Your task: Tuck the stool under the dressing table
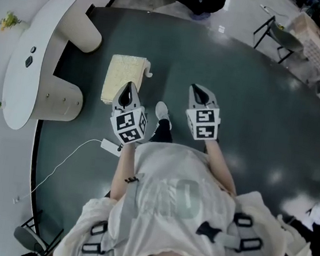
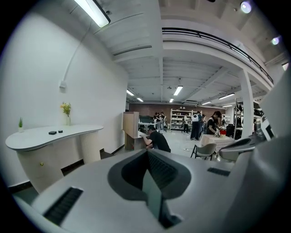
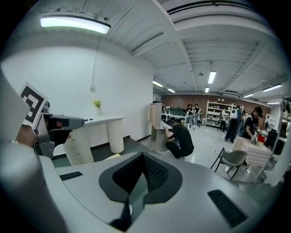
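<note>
Not much here for you to read, honestly. The closest thing to lettering is the pale print on the front of your shirt (image 1: 182, 194), and it's too washed out to make out (one rounded shape could be a zero, can't tell). The cube (image 1: 128, 125) on your left gripper (image 1: 129, 86) and the one on your right gripper (image 1: 195, 88) carry black-and-white square markers, just block patterns with no letters or digits. No other print is legible in any of the three views.
</note>
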A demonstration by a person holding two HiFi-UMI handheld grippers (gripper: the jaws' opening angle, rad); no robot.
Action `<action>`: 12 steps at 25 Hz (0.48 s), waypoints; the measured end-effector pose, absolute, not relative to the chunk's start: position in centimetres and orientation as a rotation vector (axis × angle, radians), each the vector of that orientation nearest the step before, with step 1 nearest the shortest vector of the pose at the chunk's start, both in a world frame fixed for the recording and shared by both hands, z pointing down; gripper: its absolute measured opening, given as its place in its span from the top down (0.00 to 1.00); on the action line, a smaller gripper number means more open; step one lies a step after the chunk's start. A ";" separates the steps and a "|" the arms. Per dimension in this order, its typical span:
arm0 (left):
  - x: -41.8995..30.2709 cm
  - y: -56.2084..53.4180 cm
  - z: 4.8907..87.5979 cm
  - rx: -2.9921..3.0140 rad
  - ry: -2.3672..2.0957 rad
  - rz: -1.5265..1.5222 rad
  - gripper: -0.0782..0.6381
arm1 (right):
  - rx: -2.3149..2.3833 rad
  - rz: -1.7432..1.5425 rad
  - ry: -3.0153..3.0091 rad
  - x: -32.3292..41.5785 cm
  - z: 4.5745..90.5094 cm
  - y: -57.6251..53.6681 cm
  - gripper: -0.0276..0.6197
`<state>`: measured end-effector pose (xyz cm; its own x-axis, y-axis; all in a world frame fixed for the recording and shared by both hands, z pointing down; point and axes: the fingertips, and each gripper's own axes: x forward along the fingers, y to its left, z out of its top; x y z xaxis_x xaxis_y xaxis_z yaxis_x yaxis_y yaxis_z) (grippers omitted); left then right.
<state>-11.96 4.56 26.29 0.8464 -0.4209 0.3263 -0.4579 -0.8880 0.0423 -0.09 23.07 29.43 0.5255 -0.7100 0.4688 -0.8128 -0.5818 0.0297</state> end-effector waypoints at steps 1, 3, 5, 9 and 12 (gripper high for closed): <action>-11.3 3.6 26.2 2.898 -0.693 0.470 0.89 | 2.510 0.609 -1.283 0.4 29.5 22.2 0.95; -10.1 1.7 26.0 2.885 -0.697 0.462 0.89 | 2.495 0.618 -1.278 1.5 29.5 20.4 0.95; -8.8 0.0 25.8 2.880 -0.702 0.453 0.89 | 2.485 0.627 -1.281 2.7 29.3 18.7 0.95; -5.8 -3.2 25.9 2.872 -0.713 0.450 0.89 | 2.436 0.644 -1.304 5.2 29.7 14.9 0.95; -4.0 -5.8 26.4 2.849 -0.726 0.453 0.89 | 2.397 0.653 -1.333 6.8 30.2 11.9 0.95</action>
<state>-3.99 -5.79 26.42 0.8357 -0.4388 0.3303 -0.4894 -0.8678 0.0855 6.79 11.90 30.24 0.4597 -0.7101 0.5333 -0.8568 -0.5127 0.0558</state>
